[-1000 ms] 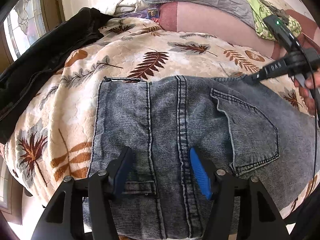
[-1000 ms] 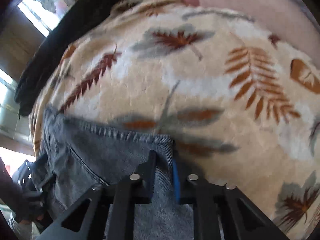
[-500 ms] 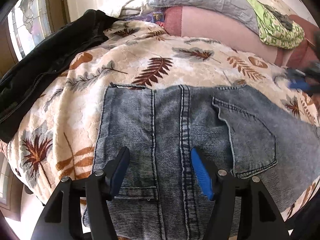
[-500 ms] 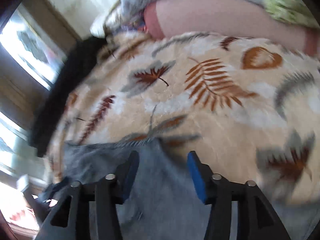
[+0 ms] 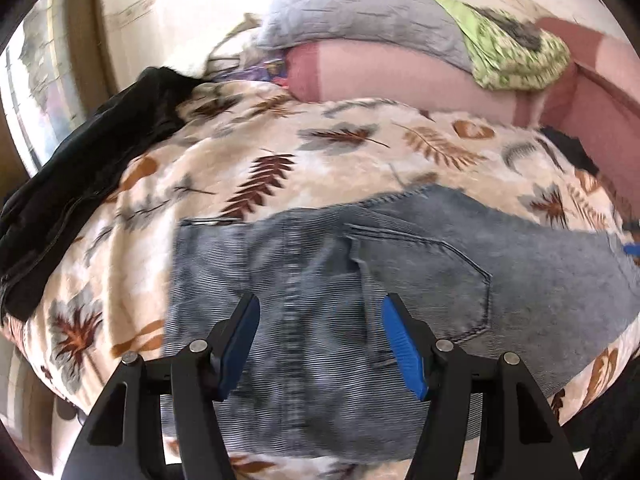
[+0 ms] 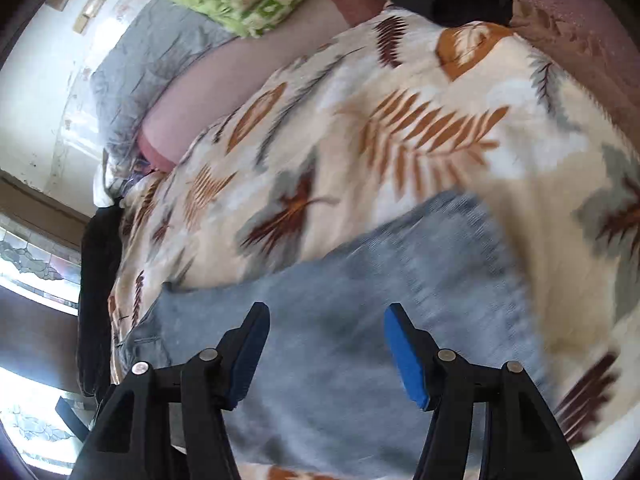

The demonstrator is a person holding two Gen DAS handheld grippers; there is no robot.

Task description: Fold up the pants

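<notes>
Grey-blue denim pants (image 5: 400, 272) lie folded flat on a cream blanket with a leaf print (image 5: 280, 160), back pocket facing up. My left gripper (image 5: 320, 340) is open and empty above the waist end of the pants. In the right wrist view the pants (image 6: 360, 300) lie below my right gripper (image 6: 326, 354), which is open and empty above them. A blue tip of the right gripper shows at the right edge of the left wrist view (image 5: 632, 248).
A black garment (image 5: 80, 168) lies along the blanket's left side by a window. A grey pillow (image 5: 360, 12), a pink bolster (image 5: 400, 76) and a green patterned cloth (image 5: 516, 56) lie at the back. A small black item (image 6: 452, 0) sits at the blanket's far corner.
My right gripper opened and let go of the pants' edge, then lifted back. My left gripper stayed open and rose away from the pants, which now lie flat.
</notes>
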